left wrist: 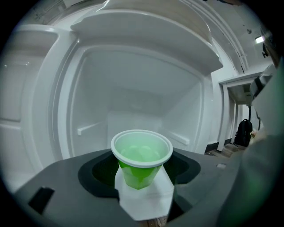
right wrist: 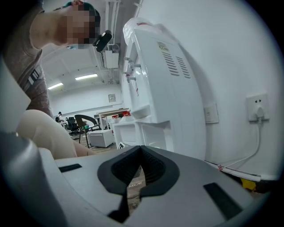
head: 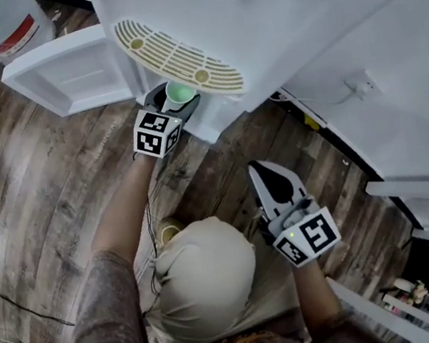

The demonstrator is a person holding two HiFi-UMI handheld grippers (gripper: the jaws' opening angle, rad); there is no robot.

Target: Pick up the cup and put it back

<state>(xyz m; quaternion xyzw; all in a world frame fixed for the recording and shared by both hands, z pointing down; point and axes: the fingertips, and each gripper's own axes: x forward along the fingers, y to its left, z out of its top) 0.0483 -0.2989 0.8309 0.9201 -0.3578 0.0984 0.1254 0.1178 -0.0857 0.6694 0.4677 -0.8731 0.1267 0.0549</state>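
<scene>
Our left hand-held gripper (head: 173, 100) has its jaws closed partway on the green cup (left wrist: 141, 158), which sits upright between them, white rim up, with a dark pad against each side. The cup is at the mouth of the open lower compartment (left wrist: 133, 84) of the white water dispenser (head: 294, 9). In the head view it lies just under the round slotted drip tray (head: 178, 56), and the compartment door (head: 70, 75) is swung open to the left. In the left gripper view the bare white walls of the compartment fill the space behind the cup. A white surface shows beneath its base, and we cannot tell whether the cup touches it. Our right hand-held gripper (head: 260, 169) is well apart from the cup. It hangs over the wooden floor (head: 42, 202) beside the dispenser with its jaws brought together at the tips and nothing between them. Its own view looks along the dispenser's side, with a wall socket (right wrist: 257, 107) and a cord on the white wall to the right.
</scene>
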